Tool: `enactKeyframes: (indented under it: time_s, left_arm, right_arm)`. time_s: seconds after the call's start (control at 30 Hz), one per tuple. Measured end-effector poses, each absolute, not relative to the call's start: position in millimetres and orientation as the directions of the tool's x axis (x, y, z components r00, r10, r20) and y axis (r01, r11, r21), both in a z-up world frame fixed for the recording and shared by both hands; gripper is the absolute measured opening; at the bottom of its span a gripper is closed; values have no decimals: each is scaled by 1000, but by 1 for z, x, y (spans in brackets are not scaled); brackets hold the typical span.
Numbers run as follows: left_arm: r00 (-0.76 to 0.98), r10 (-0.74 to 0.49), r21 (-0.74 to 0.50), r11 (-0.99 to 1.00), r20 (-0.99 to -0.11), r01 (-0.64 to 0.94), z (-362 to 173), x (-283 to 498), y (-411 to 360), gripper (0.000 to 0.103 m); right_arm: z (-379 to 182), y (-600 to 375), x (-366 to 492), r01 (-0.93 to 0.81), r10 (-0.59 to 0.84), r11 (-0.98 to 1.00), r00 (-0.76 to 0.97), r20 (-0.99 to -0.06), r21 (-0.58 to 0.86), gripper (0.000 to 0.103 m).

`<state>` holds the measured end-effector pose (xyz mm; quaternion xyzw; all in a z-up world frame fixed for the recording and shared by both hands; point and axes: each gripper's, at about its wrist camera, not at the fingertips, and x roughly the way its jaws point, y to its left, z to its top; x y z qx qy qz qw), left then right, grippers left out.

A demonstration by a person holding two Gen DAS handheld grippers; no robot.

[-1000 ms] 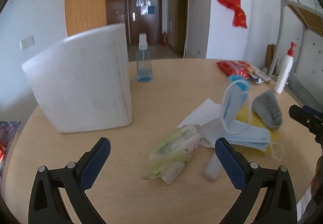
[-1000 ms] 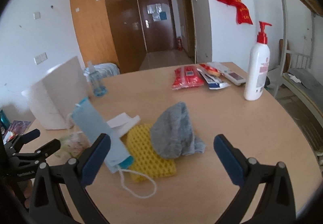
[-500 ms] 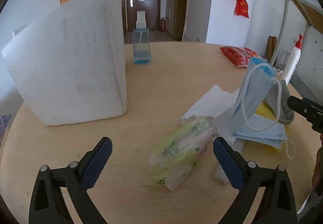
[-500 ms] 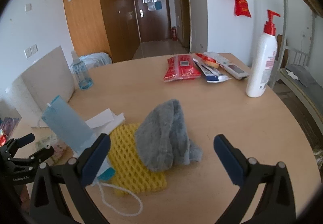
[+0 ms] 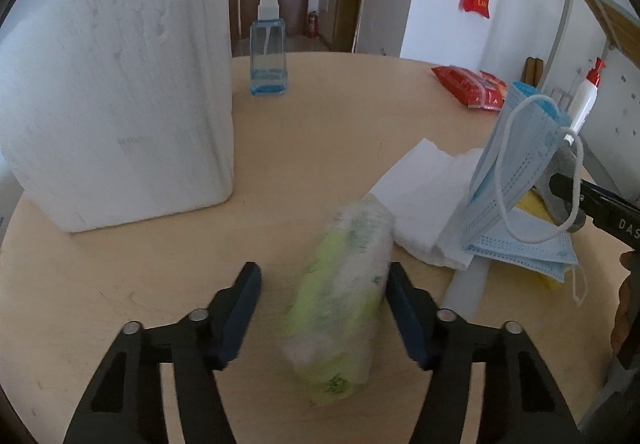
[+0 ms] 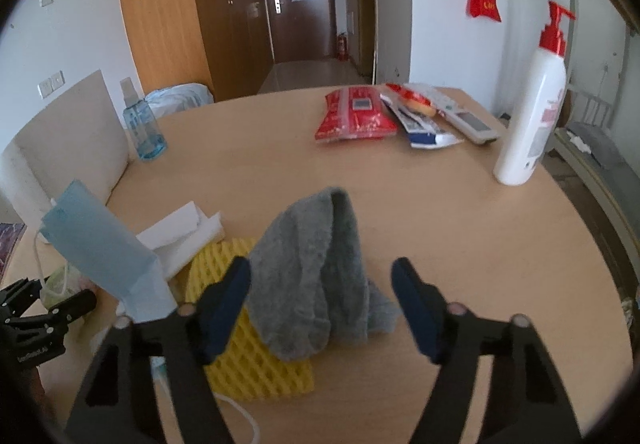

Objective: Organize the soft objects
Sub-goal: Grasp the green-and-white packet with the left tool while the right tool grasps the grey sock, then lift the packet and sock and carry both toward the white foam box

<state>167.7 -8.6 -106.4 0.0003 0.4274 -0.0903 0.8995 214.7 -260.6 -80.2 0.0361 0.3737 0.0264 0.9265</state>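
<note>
So the left gripper [image 5: 320,308] is parked over the green pack [image 5: 340,308], which lies on the round table [image 5: 312,148]. Its jaws have just been closing, but a gap is still seen on the left side; the right pad looks to be at the pack's edge, contact can't be told. The right gripper [image 6: 320,304] is set around the grey cloth [image 6: 320,264], jaws also just narrowed, not pressing yet. The cloth is draped partly over a yellow mesh pad [image 6: 256,360]. Crowded in between: blue masks [image 5: 516,204], one standing up, and folded white tissues [image 5: 424,200] touching the pack's far end. Further off are found a white foam block [image 5: 120,92], a spray bottle [image 5: 268,52], red packets [image 6: 356,120], a remote [image 6: 464,116] and a pump bottle [image 6: 536,108].
</note>
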Motion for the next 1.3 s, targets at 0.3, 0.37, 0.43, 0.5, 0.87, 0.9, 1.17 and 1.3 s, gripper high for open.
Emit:
enactKeyframes:
  time_s: [0.3, 0.37, 0.43, 0.5, 0.87, 0.9, 1.17, 1.3]
  left_arm:
    - [621, -174, -83, 981, -764, 173, -106, 166, -9, 35]
    - [620, -178, -88, 981, -764, 173, -106, 166, -8, 28]
    - [619, -188, -100, 979, -762, 175, -106, 166, -7, 25]
    - [627, -194, -105, 979, -754, 177, -103, 165, -6, 24]
    - [670, -199, -85, 976, -716, 200, -95, 158, -10, 23]
    - [676, -198, -81, 976, -710, 201, -93, 157, -10, 23]
    - [717, -200, -76, 977, -668, 201, -75, 147, -6, 23]
    - [739, -206, -82, 976, -641, 201, -62, 140, -3, 23]
  right_arm:
    - [-87, -263, 218, -24, 103, 992, 699, -708, 121, 42]
    - [-86, -262, 218, -29, 112, 991, 698, -708, 129, 37]
    - [-86, -263, 217, -31, 123, 989, 702, -702, 143, 29]
    - [-85, -263, 217, -37, 127, 989, 702, -700, 142, 20]
    - [-83, -266, 211, -44, 166, 980, 713, -681, 193, 9]
    - [-81, -267, 209, -45, 166, 980, 720, -674, 194, 9]
    - [-56, -268, 193, -52, 166, 979, 772, -614, 198, 9]
    - [-44, -268, 183, -56, 163, 979, 792, -588, 196, 9]
